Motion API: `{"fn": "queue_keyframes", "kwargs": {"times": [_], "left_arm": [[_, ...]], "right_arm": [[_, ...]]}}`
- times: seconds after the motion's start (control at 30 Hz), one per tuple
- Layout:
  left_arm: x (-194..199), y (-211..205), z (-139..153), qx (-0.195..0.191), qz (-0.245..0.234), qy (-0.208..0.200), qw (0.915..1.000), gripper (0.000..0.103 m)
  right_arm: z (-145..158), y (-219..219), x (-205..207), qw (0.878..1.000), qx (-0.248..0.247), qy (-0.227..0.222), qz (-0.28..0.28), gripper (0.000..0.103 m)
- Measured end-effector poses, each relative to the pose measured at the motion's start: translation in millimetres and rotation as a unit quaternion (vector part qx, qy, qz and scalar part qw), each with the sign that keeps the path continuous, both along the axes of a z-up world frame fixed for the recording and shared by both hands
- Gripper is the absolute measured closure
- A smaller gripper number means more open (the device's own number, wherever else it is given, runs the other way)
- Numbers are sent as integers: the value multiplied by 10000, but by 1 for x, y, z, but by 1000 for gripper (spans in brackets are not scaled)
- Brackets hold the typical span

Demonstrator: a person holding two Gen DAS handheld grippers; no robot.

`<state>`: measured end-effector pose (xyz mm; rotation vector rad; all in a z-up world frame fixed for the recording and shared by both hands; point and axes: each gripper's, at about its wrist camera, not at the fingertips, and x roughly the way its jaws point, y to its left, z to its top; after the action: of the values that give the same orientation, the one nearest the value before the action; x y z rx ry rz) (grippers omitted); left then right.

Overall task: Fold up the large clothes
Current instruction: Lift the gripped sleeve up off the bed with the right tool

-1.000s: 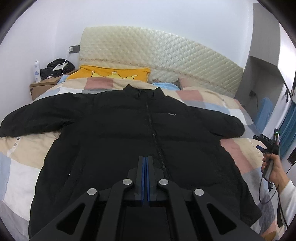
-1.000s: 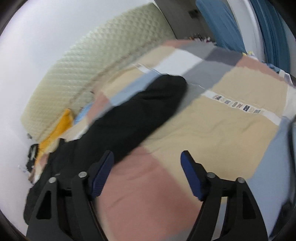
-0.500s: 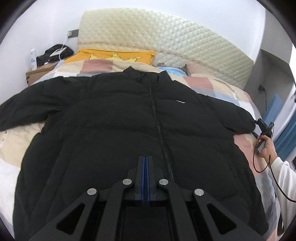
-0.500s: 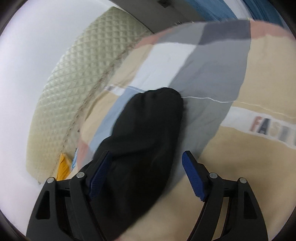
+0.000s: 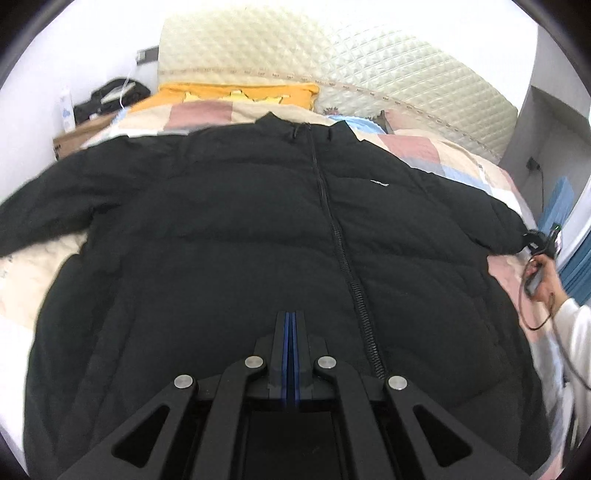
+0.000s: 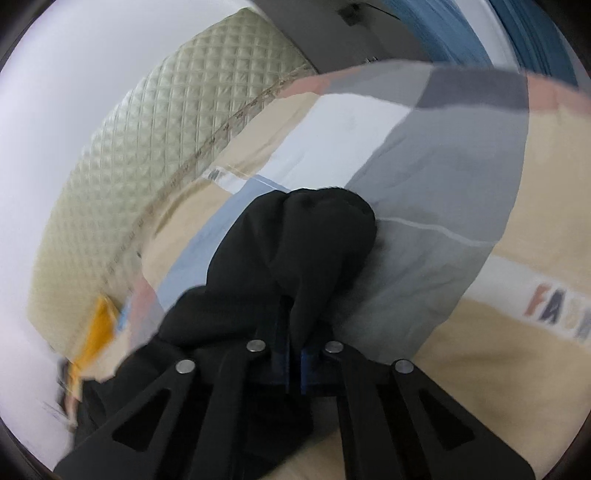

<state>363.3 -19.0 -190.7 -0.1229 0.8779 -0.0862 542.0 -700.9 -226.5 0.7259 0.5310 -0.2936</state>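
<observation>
A large black puffer jacket (image 5: 258,236) lies front up on the bed, zipped, with both sleeves spread out. My left gripper (image 5: 290,317) is shut and empty, hovering over the jacket's lower middle, just left of the zipper. My right gripper (image 6: 294,332) is shut on the jacket's right sleeve (image 6: 303,243) near the cuff; the fabric bunches between its blue pads. In the left wrist view the right gripper (image 5: 543,243) shows at the sleeve end at the far right, held by a hand.
The jacket lies on a patchwork quilt (image 6: 436,177) of beige, grey, pink and blue. A quilted cream headboard (image 5: 332,74) and a yellow pillow (image 5: 240,94) are at the far end. A nightstand (image 5: 81,136) with clutter stands far left. Blue curtains (image 6: 480,33) hang to the right.
My right gripper moved onto the sleeve's cuff and closed on it; it was open before. My left gripper stayed shut and moved closer over the jacket.
</observation>
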Motion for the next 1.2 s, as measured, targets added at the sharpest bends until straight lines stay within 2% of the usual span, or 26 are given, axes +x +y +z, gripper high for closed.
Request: {"fn": "queue_keyframes", "kwargs": {"times": [0.03, 0.13, 0.23, 0.47, 0.6, 0.7, 0.87, 1.03, 1.13, 1.2], "left_arm": [[0, 0, 0, 39, 8, 13, 10000, 103], [-4, 4, 0, -43, 46, 88, 9999, 103], [-8, 6, 2, 127, 136, 11, 9998, 103], [-11, 7, 5, 220, 161, -47, 9996, 103], [-13, 8, 8, 274, 196, -29, 9994, 103], [-19, 13, 14, 208, 283, -100, 9993, 103], [-32, 21, 29, 260, 343, -412, 9982, 103], [-43, 22, 36, 349, 403, -453, 9976, 103], [-54, 11, 40, 524, 227, -493, 9972, 103], [-61, 8, 46, 510, 147, -620, 9967, 103]], "right_arm": [[8, 2, -3, 9997, -217, 81, 29, 102], [22, -4, -16, 9991, -397, 120, -126, 102], [36, -10, -34, 9973, -628, 137, -357, 103], [52, -9, -58, 9968, -599, 111, -517, 103], [74, 1, -62, 9942, -985, 258, -357, 103], [89, 4, -71, 9949, -901, 230, -395, 103], [136, 25, -82, 9948, -962, -68, -323, 103], [193, 59, -90, 9927, -1158, -301, -166, 103], [226, 83, -95, 9917, -1171, -528, -38, 103], [243, 97, -98, 9911, -1159, -658, 31, 103]]}}
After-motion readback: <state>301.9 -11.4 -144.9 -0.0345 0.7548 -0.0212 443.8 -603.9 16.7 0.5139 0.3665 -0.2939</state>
